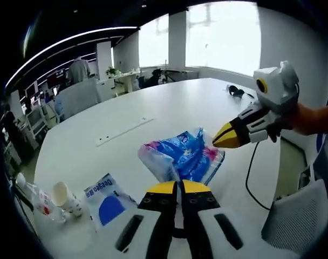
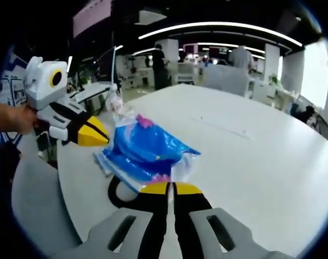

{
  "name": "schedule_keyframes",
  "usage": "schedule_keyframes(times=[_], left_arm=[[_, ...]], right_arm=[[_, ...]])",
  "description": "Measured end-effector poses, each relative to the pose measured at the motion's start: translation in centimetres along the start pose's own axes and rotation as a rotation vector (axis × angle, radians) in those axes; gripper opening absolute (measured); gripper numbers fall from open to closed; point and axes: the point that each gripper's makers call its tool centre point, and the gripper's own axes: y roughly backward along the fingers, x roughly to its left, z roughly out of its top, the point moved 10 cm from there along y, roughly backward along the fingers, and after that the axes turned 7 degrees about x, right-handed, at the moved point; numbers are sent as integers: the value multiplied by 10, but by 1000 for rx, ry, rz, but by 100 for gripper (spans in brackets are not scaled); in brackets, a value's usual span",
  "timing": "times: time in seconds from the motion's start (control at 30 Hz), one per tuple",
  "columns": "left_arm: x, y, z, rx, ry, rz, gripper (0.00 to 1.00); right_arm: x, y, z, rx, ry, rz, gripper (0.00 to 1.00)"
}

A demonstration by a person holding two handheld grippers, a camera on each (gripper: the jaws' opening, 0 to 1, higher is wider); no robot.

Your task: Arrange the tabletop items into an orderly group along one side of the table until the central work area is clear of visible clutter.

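A crumpled blue and pink plastic bag [image 1: 183,156] lies on the white table [image 1: 153,108], just ahead of my left gripper [image 1: 179,188], whose yellow tips are shut together with nothing between them. My right gripper [image 1: 227,137] comes in from the right, shut, its tip just over the bag's right edge. In the right gripper view the same bag [image 2: 145,148] lies ahead of my right gripper [image 2: 171,188], also shut and bare. My left gripper [image 2: 94,134] hangs by the bag's left edge. A blue and white packet [image 1: 107,199], a paper cup [image 1: 64,195] and a plastic bottle [image 1: 37,200] sit to the left.
A black cable [image 1: 253,172] runs over the table's near edge and loops by the bag [image 2: 116,195]. A small black item [image 1: 235,90] lies at the far right. A grey chair [image 1: 299,216] stands beside the table. Desks and people fill the office behind.
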Motion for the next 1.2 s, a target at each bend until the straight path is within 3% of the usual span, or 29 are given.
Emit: schedule_keyframes(times=[0.67,1.2], left_arm=[[-6,-23,12,-8,-2,-22,2],[-11,-46,31,-7,-2,-50,2]], right_arm=[[-25,8,-6,-8,-35,-30,0],[-54,16,-12,-12,-67,-57,0]])
